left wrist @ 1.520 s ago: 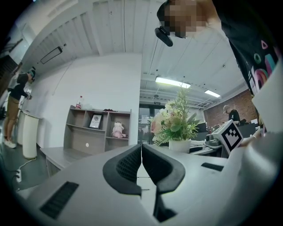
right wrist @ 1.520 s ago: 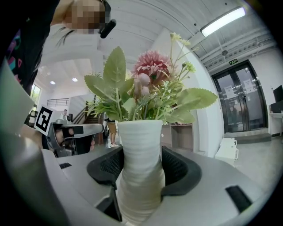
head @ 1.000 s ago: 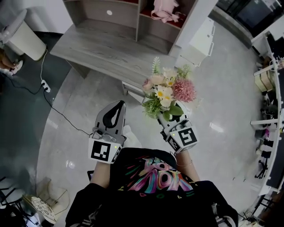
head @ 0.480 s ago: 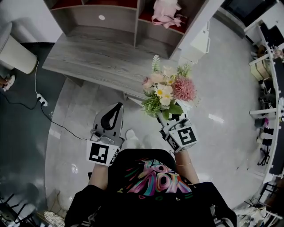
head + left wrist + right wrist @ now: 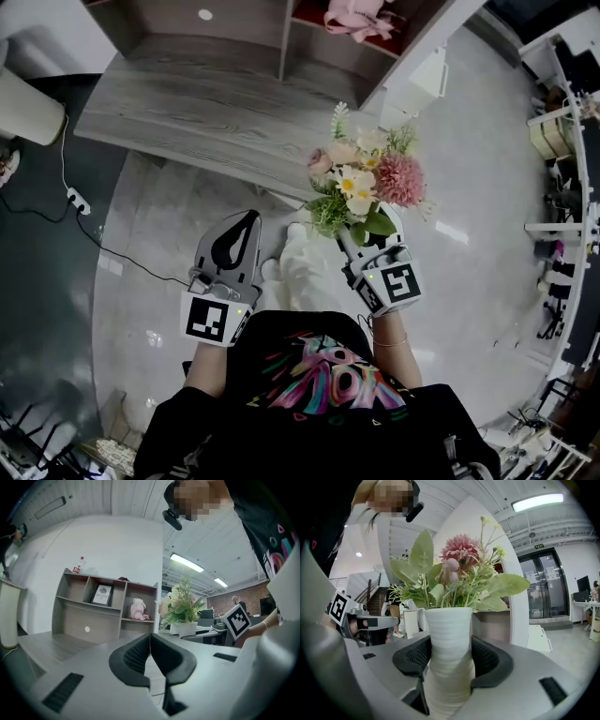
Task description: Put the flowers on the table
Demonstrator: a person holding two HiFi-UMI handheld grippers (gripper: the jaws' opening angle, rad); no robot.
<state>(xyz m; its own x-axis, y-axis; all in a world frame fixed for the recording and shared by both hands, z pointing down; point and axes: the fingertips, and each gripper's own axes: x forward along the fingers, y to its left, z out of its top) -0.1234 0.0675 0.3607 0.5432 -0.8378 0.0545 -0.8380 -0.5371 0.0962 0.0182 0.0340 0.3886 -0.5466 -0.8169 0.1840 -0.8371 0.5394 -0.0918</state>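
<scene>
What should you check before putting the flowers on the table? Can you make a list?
1. Right tongs squeezing the white vase: ok.
2. Vase upright, flowers inside: ok.
3. Left tongs shut and empty: ok.
4. Bare spot on the wooden table: ok.
5. Vase above the table: not ok, it hangs over the floor.
6. Vase's bottom flat: cannot tell, hidden.

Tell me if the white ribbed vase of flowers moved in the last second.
Yes: the vase of flowers moved forward, closer to the grey wooden table's edge.

Head view looks down, gripper views forward; all 3 share flowers (image 5: 364, 183).
</scene>
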